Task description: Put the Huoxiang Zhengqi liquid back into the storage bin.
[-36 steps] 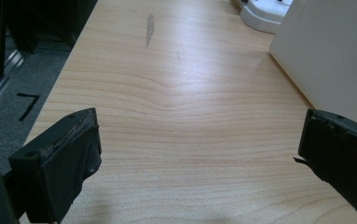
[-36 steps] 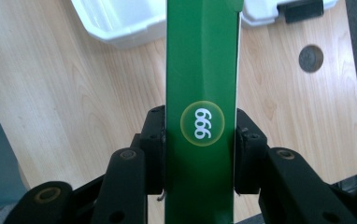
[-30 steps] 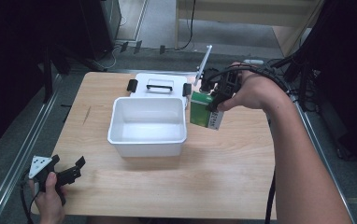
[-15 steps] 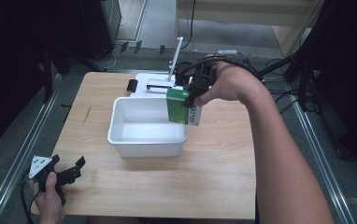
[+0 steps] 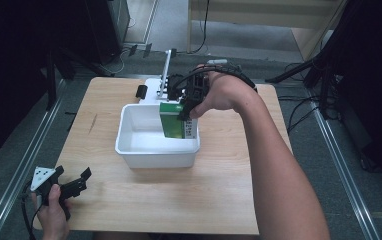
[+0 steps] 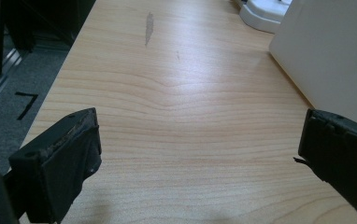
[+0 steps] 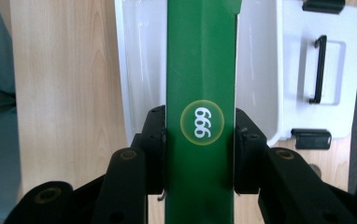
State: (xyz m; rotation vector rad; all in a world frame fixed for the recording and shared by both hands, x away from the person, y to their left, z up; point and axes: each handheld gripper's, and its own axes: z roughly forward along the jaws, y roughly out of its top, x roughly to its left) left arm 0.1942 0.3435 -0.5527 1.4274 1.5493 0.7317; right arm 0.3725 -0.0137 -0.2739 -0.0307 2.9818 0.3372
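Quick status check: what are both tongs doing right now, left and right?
Left tongs: open, nothing between them, near the table's front left corner.
Right tongs: closed on the green box, over the white bin.

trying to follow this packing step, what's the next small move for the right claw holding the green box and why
Probably lower it straight down and only then open. The right claw is shut on the green box, which hangs upright over the right end of the white bin, its lower part already below the rim. The bin floor beneath looks bare, so nothing seems to block the descent.
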